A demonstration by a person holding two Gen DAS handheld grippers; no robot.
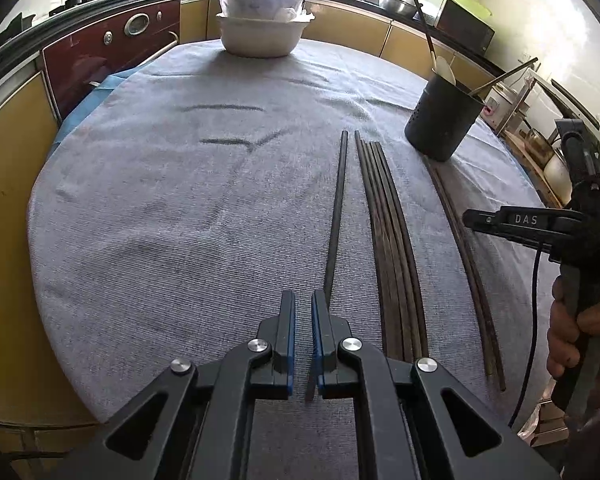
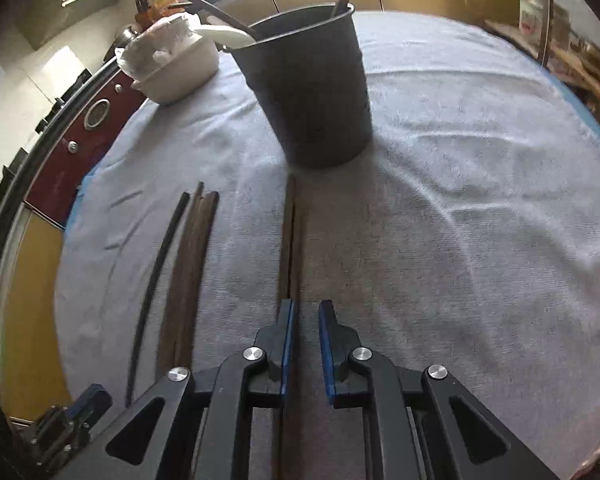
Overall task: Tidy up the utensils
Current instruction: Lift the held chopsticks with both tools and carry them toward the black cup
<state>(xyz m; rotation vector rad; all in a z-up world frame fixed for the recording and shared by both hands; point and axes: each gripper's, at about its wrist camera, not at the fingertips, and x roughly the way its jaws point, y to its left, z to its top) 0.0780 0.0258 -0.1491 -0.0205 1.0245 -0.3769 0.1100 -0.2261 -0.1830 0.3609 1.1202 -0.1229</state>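
A single black chopstick (image 1: pixel 337 208) lies on the grey cloth; its near end runs under my left gripper's right finger (image 1: pixel 321 320). My left gripper (image 1: pixel 303 304) stands slightly open above it with nothing between its pads. A bundle of several brown chopsticks (image 1: pixel 392 240) lies beside it, also in the right wrist view (image 2: pixel 188 272). A pair of brown chopsticks (image 2: pixel 291 240) lies under my right gripper (image 2: pixel 308 312), which is open and empty, its left finger (image 2: pixel 287 344) over them. A dark utensil holder (image 2: pixel 312 88) stands beyond, holding a white spoon (image 2: pixel 224 35) and long utensils.
A white bowl (image 1: pixel 260 36) with wrapped dishes stands at the table's far side. The holder also shows in the left wrist view (image 1: pixel 444 118). The right hand-held gripper (image 1: pixel 540 224) hovers at the right table edge. Kitchen cabinets and an oven (image 1: pixel 108 48) surround the table.
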